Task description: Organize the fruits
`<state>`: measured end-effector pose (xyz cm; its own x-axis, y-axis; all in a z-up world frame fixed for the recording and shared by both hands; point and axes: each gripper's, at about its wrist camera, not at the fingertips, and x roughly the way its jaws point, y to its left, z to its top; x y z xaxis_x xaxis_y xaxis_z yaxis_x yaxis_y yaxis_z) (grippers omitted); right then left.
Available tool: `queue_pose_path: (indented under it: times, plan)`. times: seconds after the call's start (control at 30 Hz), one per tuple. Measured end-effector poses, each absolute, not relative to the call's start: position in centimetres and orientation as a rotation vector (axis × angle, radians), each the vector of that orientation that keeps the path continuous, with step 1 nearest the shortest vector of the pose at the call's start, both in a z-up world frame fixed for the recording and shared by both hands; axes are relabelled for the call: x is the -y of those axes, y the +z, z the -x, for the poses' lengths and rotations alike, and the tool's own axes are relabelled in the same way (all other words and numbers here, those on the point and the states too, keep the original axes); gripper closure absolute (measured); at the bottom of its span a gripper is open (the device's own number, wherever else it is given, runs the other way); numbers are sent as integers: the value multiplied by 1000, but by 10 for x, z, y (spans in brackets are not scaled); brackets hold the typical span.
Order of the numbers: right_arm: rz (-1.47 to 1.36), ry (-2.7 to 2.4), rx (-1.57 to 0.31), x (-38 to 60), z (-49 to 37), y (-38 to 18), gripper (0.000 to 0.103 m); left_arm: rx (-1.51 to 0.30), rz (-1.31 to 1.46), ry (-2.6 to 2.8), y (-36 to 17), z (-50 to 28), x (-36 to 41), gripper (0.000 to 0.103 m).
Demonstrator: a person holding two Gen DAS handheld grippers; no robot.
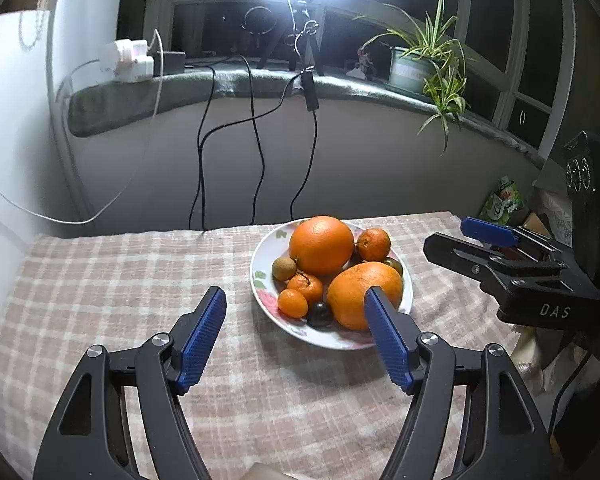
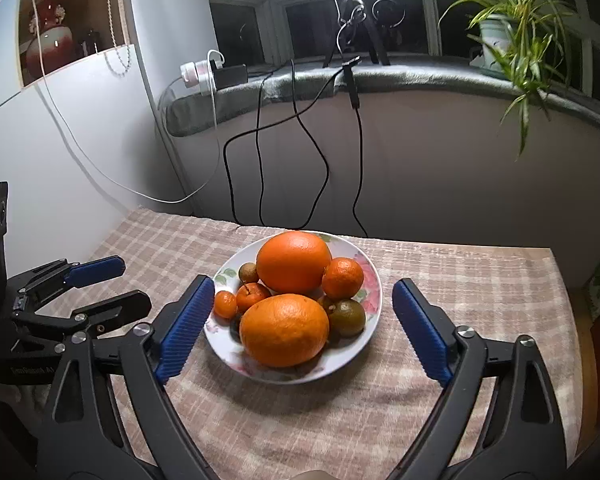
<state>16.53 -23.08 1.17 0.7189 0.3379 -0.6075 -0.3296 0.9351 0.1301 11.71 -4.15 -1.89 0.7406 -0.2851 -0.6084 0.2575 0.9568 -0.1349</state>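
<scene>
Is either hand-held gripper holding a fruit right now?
No, the left hand-held gripper and right hand-held gripper are both open and empty before the plate.

The left gripper (image 1: 296, 294) is held low with its jaws spread wide, blue ribbed fingers (image 1: 204, 336) angled outward and nothing between them. The right gripper (image 2: 304, 284) is posed alike, jaws wide apart and empty, blue pads (image 2: 420, 328) facing inward; the two sit side by side, apart.

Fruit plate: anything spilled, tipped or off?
Nothing stands out. All fruit sits piled on the plate, none on the checked cloth. Left gripper and right gripper are open and empty.
</scene>
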Motion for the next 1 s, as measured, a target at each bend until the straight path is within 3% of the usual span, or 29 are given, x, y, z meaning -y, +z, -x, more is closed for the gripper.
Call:
queue_pose_path:
  times: [0.3, 1.0]
  plan:
    - [-21, 324, -629, 237, -133, 21, 6, -654, 27, -266, -14, -97, 43, 23]
    - [-40, 275, -607, 250, -118, 24, 2, -650, 29, -240, -12, -86, 40, 23]
